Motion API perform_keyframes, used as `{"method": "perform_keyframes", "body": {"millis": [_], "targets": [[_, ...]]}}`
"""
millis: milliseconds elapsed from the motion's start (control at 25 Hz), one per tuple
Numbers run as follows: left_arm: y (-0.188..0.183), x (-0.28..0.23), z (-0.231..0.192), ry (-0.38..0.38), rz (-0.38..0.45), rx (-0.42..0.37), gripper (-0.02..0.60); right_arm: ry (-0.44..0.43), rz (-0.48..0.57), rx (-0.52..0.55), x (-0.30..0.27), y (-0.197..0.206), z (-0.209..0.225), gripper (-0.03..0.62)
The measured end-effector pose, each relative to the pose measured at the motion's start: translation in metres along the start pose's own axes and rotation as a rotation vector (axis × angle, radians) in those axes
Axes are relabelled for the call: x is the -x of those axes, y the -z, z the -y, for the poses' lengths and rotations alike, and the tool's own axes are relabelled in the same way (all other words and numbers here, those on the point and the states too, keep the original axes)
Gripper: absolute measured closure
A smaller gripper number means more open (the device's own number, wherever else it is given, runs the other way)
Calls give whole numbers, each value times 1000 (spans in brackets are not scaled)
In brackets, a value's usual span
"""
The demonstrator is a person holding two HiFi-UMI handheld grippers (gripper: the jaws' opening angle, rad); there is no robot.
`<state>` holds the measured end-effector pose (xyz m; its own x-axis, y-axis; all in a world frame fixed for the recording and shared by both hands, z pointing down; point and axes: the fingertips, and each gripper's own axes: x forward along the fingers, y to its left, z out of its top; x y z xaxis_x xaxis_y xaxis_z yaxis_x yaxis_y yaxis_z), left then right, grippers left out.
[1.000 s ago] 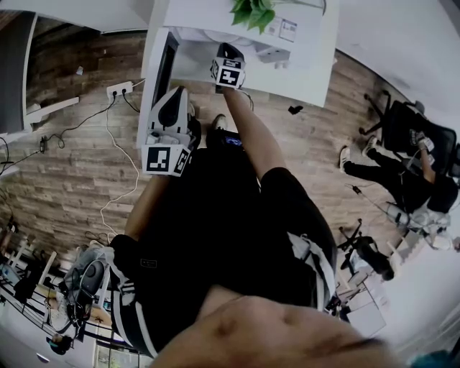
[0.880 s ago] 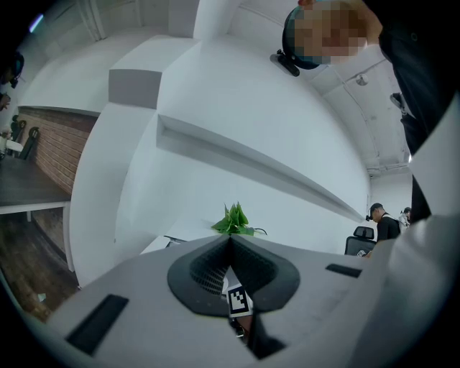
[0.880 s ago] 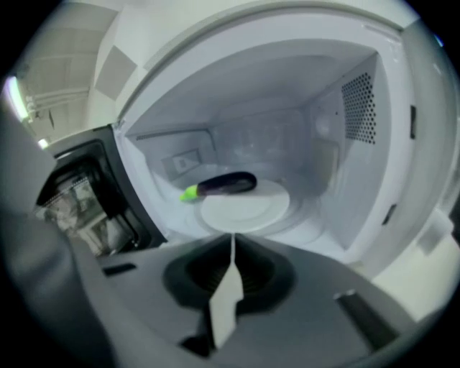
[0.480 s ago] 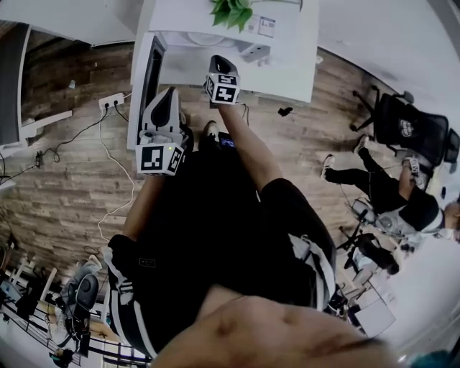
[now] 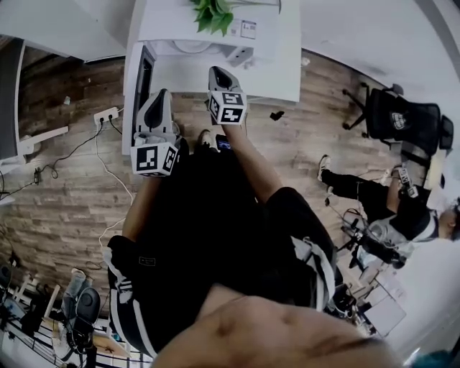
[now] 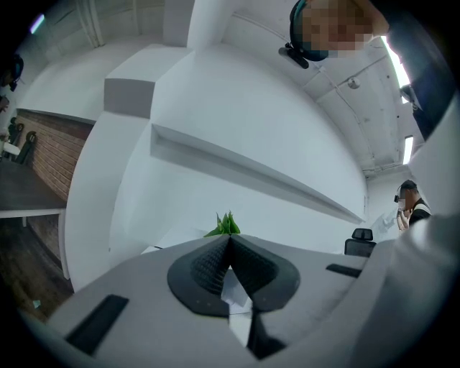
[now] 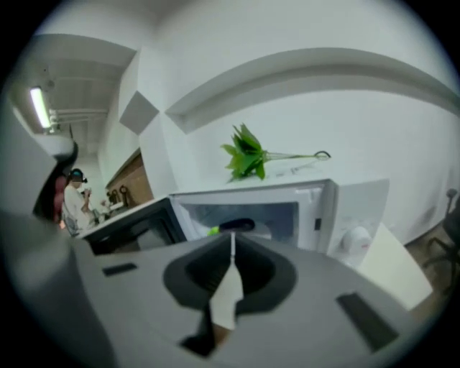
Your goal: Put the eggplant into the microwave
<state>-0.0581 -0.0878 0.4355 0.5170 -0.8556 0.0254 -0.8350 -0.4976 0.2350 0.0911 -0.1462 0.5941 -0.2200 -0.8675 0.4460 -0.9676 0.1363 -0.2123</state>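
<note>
The white microwave (image 5: 215, 54) stands with its door (image 5: 142, 79) swung open to the left. In the right gripper view the dark eggplant (image 7: 238, 225), with its green stem (image 7: 213, 231), lies inside the lit cavity (image 7: 277, 215). My right gripper (image 5: 218, 70) (image 7: 231, 238) hangs in front of the opening, a little back from it. It is shut with nothing between its jaws. My left gripper (image 5: 159, 95) (image 6: 228, 239) is beside the open door, level and facing a white wall. It is shut and holds nothing.
A green plant (image 5: 212, 13) (image 7: 246, 157) sits on top of the microwave. A power strip with cables (image 5: 106, 115) lies on the wood floor at the left. A seated person (image 5: 381, 201) and an office chair (image 5: 402, 118) are at the right.
My right gripper has lifted and drawn back from the microwave opening, still shut. The left gripper has stayed beside the door.
</note>
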Motion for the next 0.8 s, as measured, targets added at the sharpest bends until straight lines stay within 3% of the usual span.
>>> {"method": "perform_keyframes", "body": {"millis": [480, 800], "targets": [[-1, -7, -1, 12, 3, -10, 552, -28, 132, 26, 82, -49, -13, 557], [4, -11, 5, 30, -1, -7, 552, -48, 159, 90, 124, -49, -32, 557]]}}
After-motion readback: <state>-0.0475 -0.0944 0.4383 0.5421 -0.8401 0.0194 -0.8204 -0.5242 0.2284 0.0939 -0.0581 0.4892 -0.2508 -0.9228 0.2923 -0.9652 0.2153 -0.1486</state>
